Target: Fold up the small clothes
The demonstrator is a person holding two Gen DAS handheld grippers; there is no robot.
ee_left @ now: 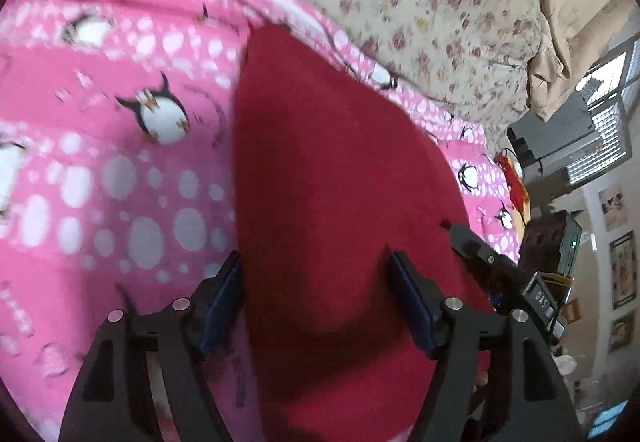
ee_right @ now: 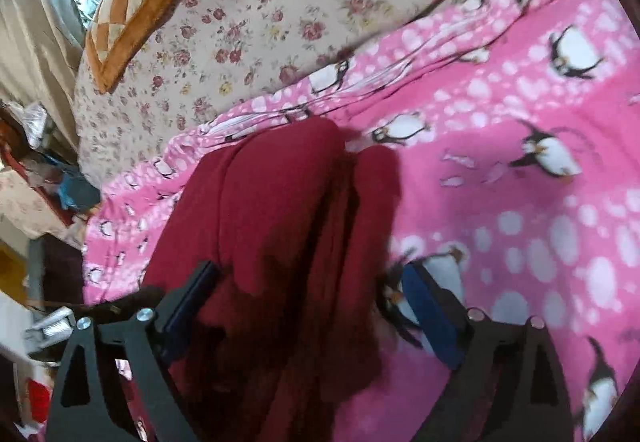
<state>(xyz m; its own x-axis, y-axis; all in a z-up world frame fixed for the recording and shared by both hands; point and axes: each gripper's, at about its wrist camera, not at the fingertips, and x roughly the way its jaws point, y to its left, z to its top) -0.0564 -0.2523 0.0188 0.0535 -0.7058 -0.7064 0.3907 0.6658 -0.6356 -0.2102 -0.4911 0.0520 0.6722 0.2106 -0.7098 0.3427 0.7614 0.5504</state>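
Note:
A dark red garment (ee_left: 340, 182) lies on a pink penguin-print blanket (ee_left: 120, 162). In the left wrist view it spreads flat and smooth under my left gripper (ee_left: 316, 266), whose jaws stand wide apart above the cloth. The other gripper's black body (ee_left: 488, 262) shows at the garment's right edge. In the right wrist view the red garment (ee_right: 280, 210) is bunched in long folds, and my right gripper (ee_right: 308, 278) is open with the folds between its blue pads (ee_right: 428, 306). Neither gripper clamps the cloth.
A cream floral bedspread (ee_right: 280, 2) lies beyond the pink blanket (ee_right: 520, 202). An orange checked cushion (ee_right: 136, 2) lies at its far left by a window. Room clutter and framed pictures (ee_left: 620, 270) stand beyond the bed's edge.

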